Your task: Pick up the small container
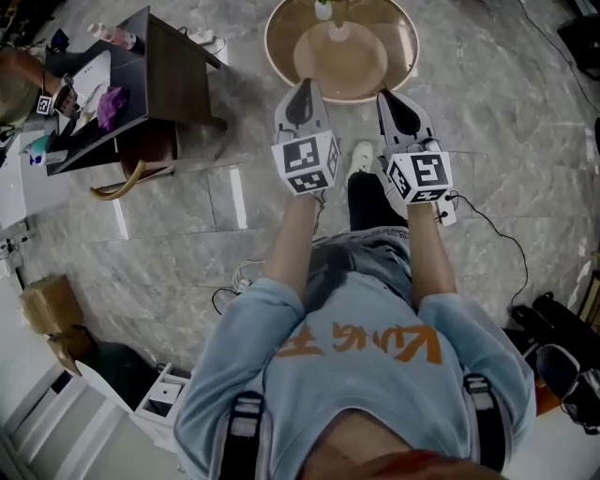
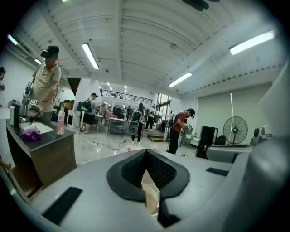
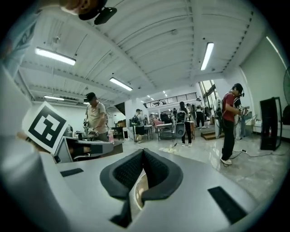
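Note:
A round wooden table (image 1: pixel 281 56) stands just ahead of me in the head view. A small white container (image 1: pixel 338 31) stands on it near the far middle, and another small white and green thing (image 1: pixel 323 7) sits behind it at the frame's top edge. My left gripper (image 1: pixel 302 92) hovers at the table's near rim, shut with nothing in it. My right gripper (image 1: pixel 395 101) hangs beside it at the same rim, also shut and empty. In the left gripper view the gripper (image 2: pixel 146 155) has its dark pads meeting at the tip. The right gripper (image 3: pixel 143 154) looks the same. Both views look level into the hall, above the container.
A dark desk (image 1: pixel 169 75) with a pink bottle (image 1: pixel 112 36) and a purple cloth (image 1: pixel 111 101) stands at the left. Cables (image 1: pixel 239 277) lie on the marble floor. A cardboard box (image 1: pixel 47 302) sits at the left and black bags (image 1: pixel 553 337) at the right. Several people stand in the hall.

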